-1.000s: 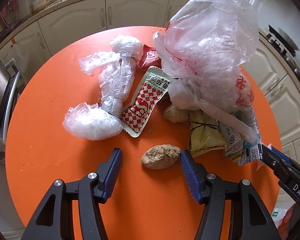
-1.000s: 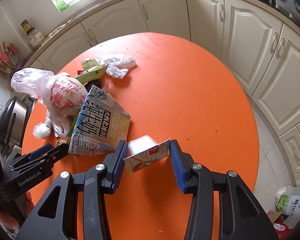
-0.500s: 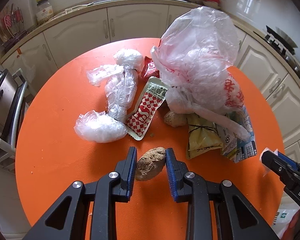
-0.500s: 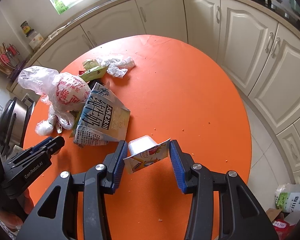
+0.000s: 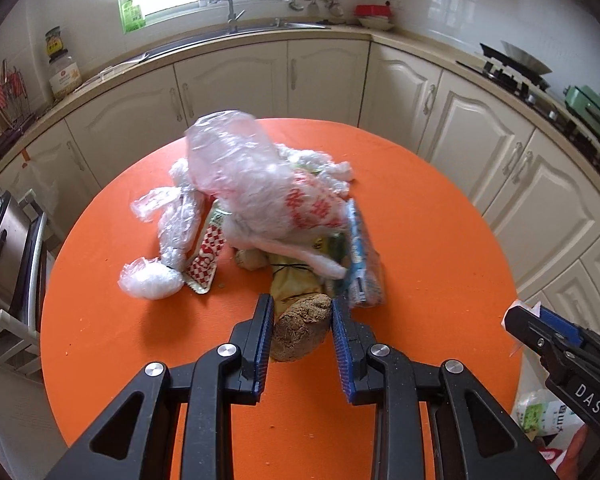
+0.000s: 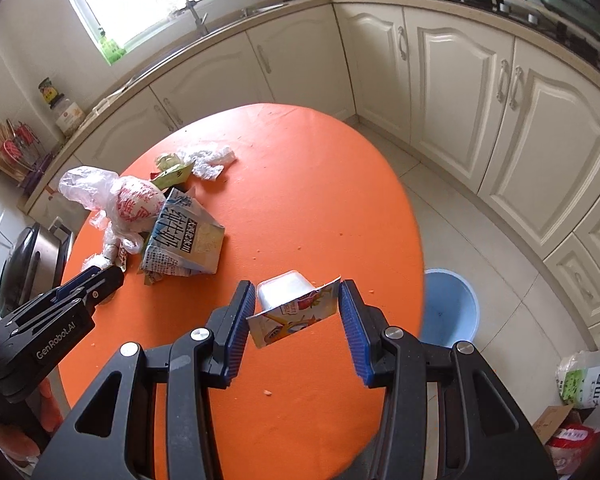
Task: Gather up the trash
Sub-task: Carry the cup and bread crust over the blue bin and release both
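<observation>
Trash is light: left tongs (image 5: 302, 334) pinch a firm brown lump (image 5: 301, 330) midway, right tongs (image 6: 296, 322) clamp a flimsy, crushable cup (image 6: 290, 304) by its lid edges.

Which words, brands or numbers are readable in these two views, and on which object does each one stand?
"DAS": on the right gripper body, left wrist view.
"GenRobot.AI": on the left gripper body, right wrist view.
Large Chinese characters on the flattened milk carton: too distorted to read surely.
Red print on the plastic bag: crumpled, unreadable.
Print on the checked wrapper, yogurt cup lid and counter jar: too small.
</observation>
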Available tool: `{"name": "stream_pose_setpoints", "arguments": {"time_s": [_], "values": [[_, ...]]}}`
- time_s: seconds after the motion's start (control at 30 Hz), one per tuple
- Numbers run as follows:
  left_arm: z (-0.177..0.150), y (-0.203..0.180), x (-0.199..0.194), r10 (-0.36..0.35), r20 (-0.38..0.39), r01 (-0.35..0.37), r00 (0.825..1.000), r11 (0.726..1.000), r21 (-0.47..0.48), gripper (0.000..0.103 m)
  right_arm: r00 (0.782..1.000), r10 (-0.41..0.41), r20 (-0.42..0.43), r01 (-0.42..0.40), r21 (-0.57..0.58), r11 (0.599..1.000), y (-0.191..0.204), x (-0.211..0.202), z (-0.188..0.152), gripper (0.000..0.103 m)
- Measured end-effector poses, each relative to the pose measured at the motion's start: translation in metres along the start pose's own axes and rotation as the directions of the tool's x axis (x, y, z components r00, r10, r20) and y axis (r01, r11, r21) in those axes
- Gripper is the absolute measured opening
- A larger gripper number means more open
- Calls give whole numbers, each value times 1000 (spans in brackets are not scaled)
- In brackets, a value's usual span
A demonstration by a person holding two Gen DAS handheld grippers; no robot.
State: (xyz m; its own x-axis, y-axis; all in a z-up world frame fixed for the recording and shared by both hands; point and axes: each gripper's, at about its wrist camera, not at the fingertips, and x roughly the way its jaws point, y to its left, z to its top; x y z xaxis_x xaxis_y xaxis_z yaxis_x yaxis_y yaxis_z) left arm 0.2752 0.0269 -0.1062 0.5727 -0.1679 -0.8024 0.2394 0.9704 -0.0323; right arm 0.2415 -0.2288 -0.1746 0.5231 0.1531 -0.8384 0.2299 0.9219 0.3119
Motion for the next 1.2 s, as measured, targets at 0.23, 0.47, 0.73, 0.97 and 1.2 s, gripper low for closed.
{"name": "stream_pose_setpoints", "arguments": {"time_s": [0.23,0.47,0.73,0.97,1.2], "values": [[-2,-67,-7,-51,3,51,999,992,119,25,997,-58,44,53,105,993,-59,-31,-8,44],[-1,-142,0,-110,-17,111,994,964,243,25,989,-130,71,112,222,969,-126,-55,-19,44],[6,-227,22,-160,-49,167,986,915,368,25,976,-210,56,178,350,920,-202,-70,-33,44],[15,-280,58,-163,-66,175,984,882,438,28,970,-241,22,211,410,888,-250,-69,-43,44],[19,-301,97,-64,-71,89,995,896,435,65,971,-238,-13,219,444,869,-278,-57,-46,44]]}}
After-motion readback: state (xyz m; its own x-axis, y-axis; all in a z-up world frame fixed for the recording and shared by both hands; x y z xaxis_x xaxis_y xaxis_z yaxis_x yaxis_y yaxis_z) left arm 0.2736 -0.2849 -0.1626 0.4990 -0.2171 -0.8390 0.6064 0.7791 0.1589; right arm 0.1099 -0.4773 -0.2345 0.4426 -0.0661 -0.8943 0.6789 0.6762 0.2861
